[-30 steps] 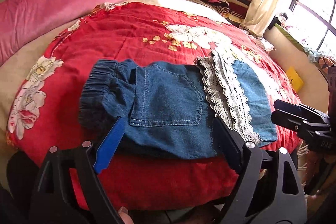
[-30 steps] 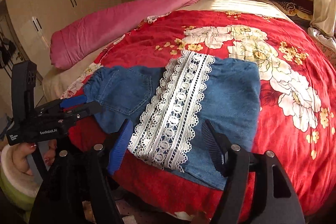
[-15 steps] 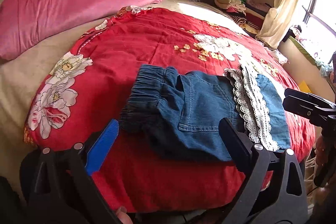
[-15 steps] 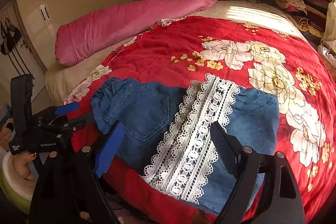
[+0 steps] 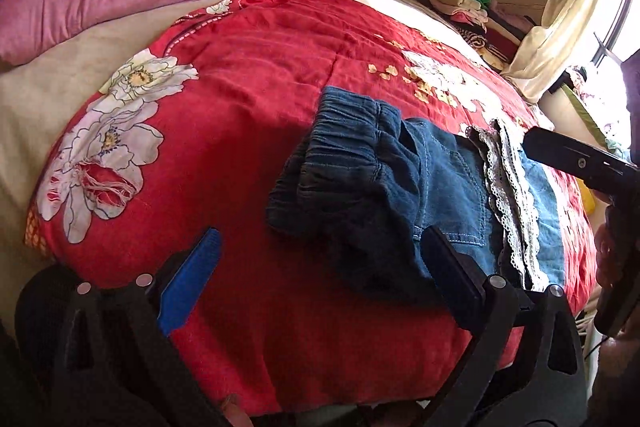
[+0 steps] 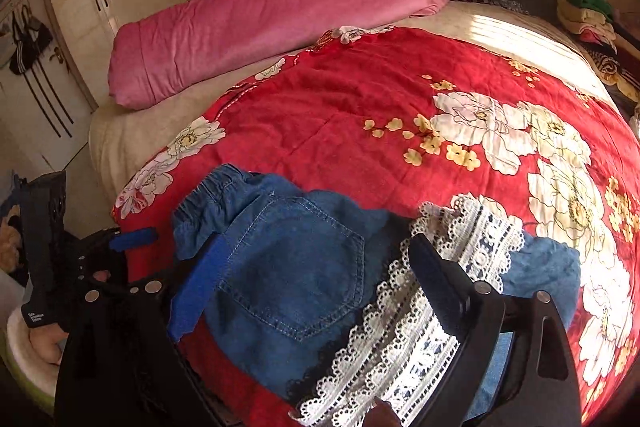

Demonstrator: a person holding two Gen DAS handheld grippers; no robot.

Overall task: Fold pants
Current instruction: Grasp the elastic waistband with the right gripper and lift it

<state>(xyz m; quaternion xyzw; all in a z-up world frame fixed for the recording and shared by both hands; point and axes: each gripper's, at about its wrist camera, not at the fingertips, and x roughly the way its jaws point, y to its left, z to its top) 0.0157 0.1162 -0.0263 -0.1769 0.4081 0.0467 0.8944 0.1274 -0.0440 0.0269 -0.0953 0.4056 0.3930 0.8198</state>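
I see the folded pants (image 6: 288,279) near the quilt's (image 6: 340,115) front edge, their near side hidden behind my right gripper (image 6: 316,281). Both jaws have just been opening: the right gripper is released over the denim, the left gripper (image 5: 320,267) released beside the waistband. A label on the left gripper is too small to read.

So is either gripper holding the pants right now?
No, the pants lie loose on the red quilt, and both grippers' fingers stand wide open.
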